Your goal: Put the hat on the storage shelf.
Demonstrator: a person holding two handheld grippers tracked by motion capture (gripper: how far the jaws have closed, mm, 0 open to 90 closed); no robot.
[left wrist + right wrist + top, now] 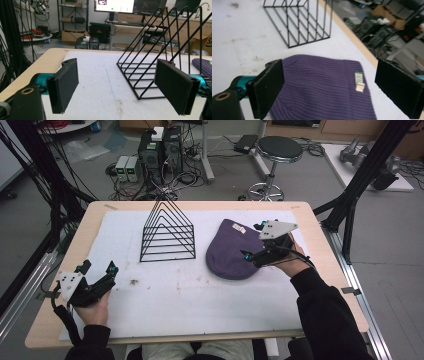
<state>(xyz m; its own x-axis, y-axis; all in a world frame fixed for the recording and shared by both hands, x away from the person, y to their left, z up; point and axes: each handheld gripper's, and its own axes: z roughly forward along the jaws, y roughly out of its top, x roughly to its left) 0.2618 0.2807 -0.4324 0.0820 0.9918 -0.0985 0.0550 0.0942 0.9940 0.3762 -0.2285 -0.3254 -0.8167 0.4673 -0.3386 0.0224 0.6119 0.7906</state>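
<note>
While the right tool (253, 241) hovered over the purple beanie (230, 252), its jaws stood wide apart and held nothing, with the knit cap lying flat on the white mat (165, 295) at the right of the desk (95, 212), just beside the black wire rack (167, 232). The left tool (97, 270) rested low near the front left corner, its jaws likewise spread and empty, well apart from both things.

A slack, ribbed fabric of that kind could well have gone wrong in the pinch: the pads might have caught only the top layer, so the beanie would open or slide out when lifted. A bite too near the edge could have dragged it across the mat toward the rack, where the thin wires might snag the knit. The small white label (359, 82) offered no useful hold.

Much was hard to read. The hand and tool covered the beanie's right edge in the high view, and the right gripper view cut off its near edge below the frame, so which end was the opening was probably the wider lower one, though I could not be sure.
</note>
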